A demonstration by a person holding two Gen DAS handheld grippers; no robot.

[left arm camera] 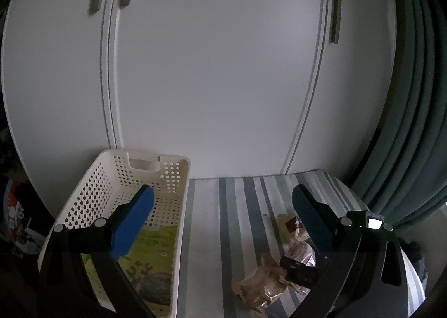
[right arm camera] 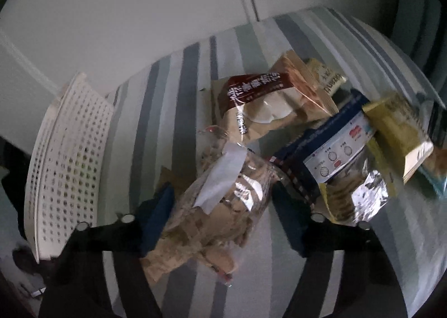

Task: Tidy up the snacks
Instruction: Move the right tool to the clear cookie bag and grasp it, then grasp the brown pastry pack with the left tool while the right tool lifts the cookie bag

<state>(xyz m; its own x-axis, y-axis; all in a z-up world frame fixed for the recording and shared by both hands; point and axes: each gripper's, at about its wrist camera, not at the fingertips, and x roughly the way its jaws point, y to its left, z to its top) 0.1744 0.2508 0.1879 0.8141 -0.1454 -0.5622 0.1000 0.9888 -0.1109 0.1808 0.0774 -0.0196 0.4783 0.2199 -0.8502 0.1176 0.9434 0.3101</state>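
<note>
The left gripper (left arm camera: 223,206) gapes wide above the white basket (left arm camera: 178,192) at lower left — the right gripper (right arm camera: 220,200), frame centre, clasps a clear cookie bag (right arm camera: 218,206).

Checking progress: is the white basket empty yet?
Not empty: the white basket holds a green snack packet lying flat on its floor.

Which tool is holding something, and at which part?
Right tool brackets the clear snack bag at its middle; firm grip cannot be told. Left tool holds nothing.
</note>
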